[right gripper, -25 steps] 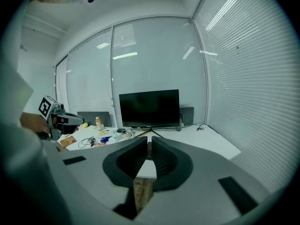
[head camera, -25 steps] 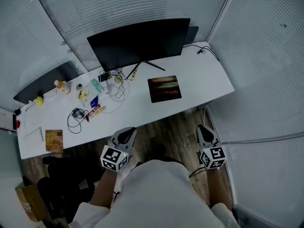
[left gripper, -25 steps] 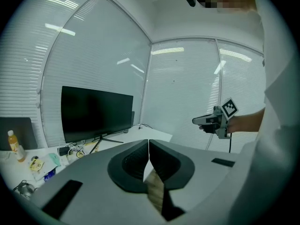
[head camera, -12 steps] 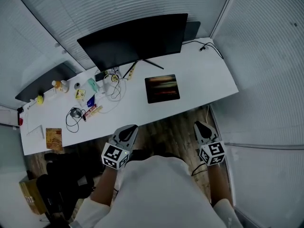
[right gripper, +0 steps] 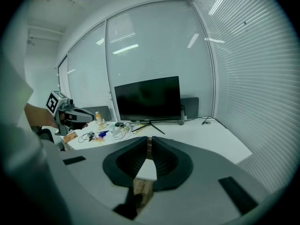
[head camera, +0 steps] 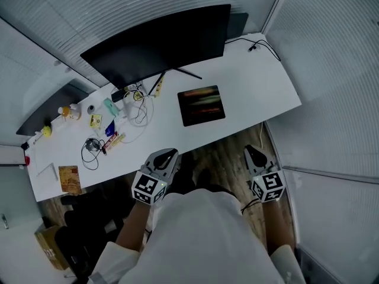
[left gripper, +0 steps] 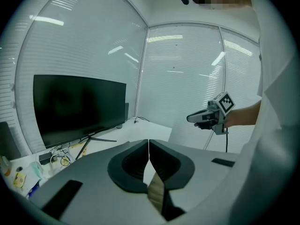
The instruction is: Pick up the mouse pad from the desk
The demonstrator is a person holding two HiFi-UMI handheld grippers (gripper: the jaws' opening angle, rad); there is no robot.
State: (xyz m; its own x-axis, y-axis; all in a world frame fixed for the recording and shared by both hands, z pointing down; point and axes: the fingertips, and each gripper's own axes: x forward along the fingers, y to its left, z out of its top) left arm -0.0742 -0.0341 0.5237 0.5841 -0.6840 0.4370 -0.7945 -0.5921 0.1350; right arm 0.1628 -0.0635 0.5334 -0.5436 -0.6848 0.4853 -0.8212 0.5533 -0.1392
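Note:
The mouse pad (head camera: 201, 105) is a dark rectangle with a reddish blur, lying flat on the white desk (head camera: 260, 87) in front of the monitor stand. My left gripper (head camera: 170, 153) is held over the floor just short of the desk's front edge, jaws shut and empty. My right gripper (head camera: 251, 149) is also over the floor, below the desk's right part, its jaws together with nothing in them. In the left gripper view the shut jaws (left gripper: 148, 142) point at the desk, and the right gripper (left gripper: 190, 119) shows to the right. The right gripper view has its jaws (right gripper: 149, 142) aimed at the desk.
A wide black monitor (head camera: 160, 46) stands at the back of the desk. Cables, bottles and small items (head camera: 112, 132) clutter the left half, with a brown booklet (head camera: 69, 179) near the left front edge. A black chair (head camera: 89, 223) and a cardboard box (head camera: 50, 247) stand on the floor at left.
Both grippers have come forward toward the desk's front edge and sunk a little. Their jaws stayed together.

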